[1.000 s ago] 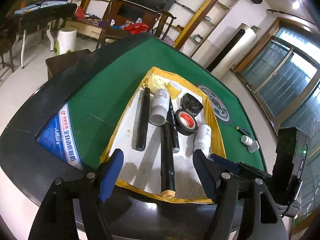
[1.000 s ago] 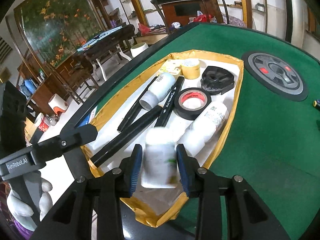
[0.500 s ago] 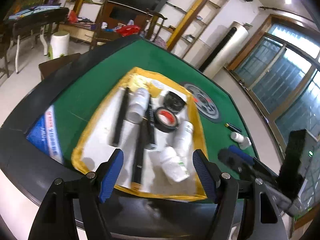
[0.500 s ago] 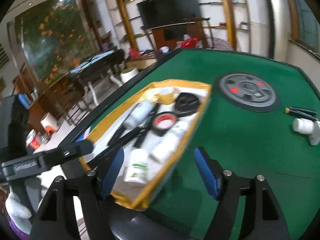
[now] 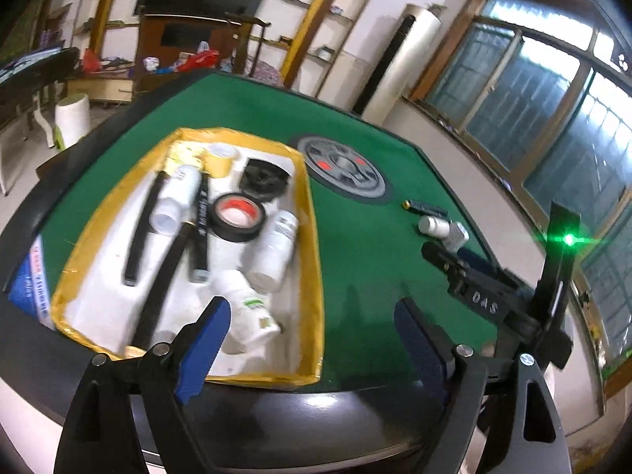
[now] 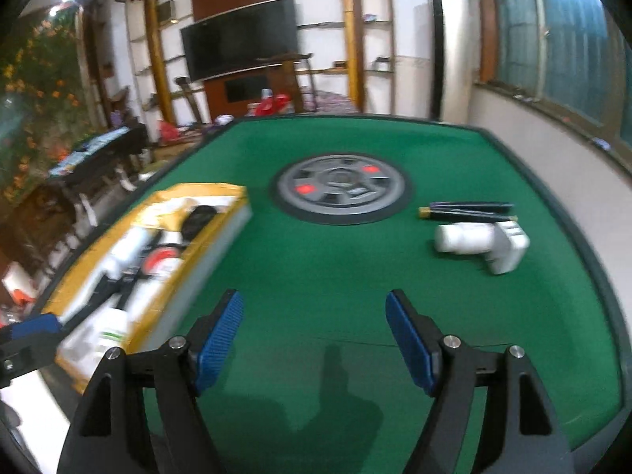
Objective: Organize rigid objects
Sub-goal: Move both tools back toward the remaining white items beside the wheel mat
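Observation:
A yellow-rimmed white tray (image 5: pixel 312 245) on the green table holds black sticks, black tape rolls, and white bottles; a white bottle with a green label (image 5: pixel 252 312) lies at its near end. The tray also shows in the right wrist view (image 6: pixel 221 237). Out on the felt lie a white bottle (image 6: pixel 462 239), a white block (image 6: pixel 509 249) and dark pens (image 6: pixel 466 209). My left gripper (image 5: pixel 312 339) is open and empty over the tray's near right corner. My right gripper (image 6: pixel 316 335) is open and empty above bare felt, right of the tray.
A grey round disc (image 6: pixel 339 189) is set into the table's centre. The table has a dark raised rim (image 6: pixel 584 252). Chairs, shelves and a TV stand beyond the far edge. My right gripper's body (image 5: pixel 493 296) shows in the left wrist view.
My right gripper let go of the green-labelled bottle in the tray, opened, and swung right over the felt. My left view shifted right.

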Action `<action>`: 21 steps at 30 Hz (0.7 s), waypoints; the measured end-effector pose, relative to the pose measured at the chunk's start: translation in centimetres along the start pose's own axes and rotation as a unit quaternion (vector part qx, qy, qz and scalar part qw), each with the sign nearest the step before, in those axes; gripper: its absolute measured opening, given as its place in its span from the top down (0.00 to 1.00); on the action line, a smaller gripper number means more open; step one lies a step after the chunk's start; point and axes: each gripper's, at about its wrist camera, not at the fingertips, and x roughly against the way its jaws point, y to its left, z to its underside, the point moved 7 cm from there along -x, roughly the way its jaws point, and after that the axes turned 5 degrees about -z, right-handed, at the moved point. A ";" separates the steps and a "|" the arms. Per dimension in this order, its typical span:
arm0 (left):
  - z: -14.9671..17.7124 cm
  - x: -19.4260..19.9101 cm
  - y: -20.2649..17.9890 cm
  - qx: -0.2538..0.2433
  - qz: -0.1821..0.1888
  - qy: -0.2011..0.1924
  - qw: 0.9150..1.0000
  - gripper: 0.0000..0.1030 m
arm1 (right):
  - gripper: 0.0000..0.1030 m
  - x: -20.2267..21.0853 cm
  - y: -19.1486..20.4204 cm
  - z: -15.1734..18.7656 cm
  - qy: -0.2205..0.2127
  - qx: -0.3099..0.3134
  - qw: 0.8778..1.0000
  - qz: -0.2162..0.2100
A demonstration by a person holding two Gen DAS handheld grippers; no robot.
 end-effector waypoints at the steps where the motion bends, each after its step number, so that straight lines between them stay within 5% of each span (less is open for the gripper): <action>1: 0.2 -0.3 -0.4 -0.005 0.002 0.006 1.000 0.15 | 0.27 0.0 -0.6 0.1 0.001 0.000 1.000 0.007; 8: 1.1 -1.4 -3.8 -0.049 0.028 0.025 0.998 0.15 | 0.27 -0.6 -8.6 -0.4 0.020 -0.075 0.997 0.004; 16: 1.7 -2.6 -6.0 -0.072 0.043 0.033 0.996 0.12 | 0.27 -1.2 -21.8 -1.4 0.000 -0.231 0.973 0.014; 21: 1.9 -3.1 -7.4 -0.084 0.056 0.043 0.994 0.12 | 0.27 -3.9 -24.6 -1.8 0.008 -0.259 0.966 0.001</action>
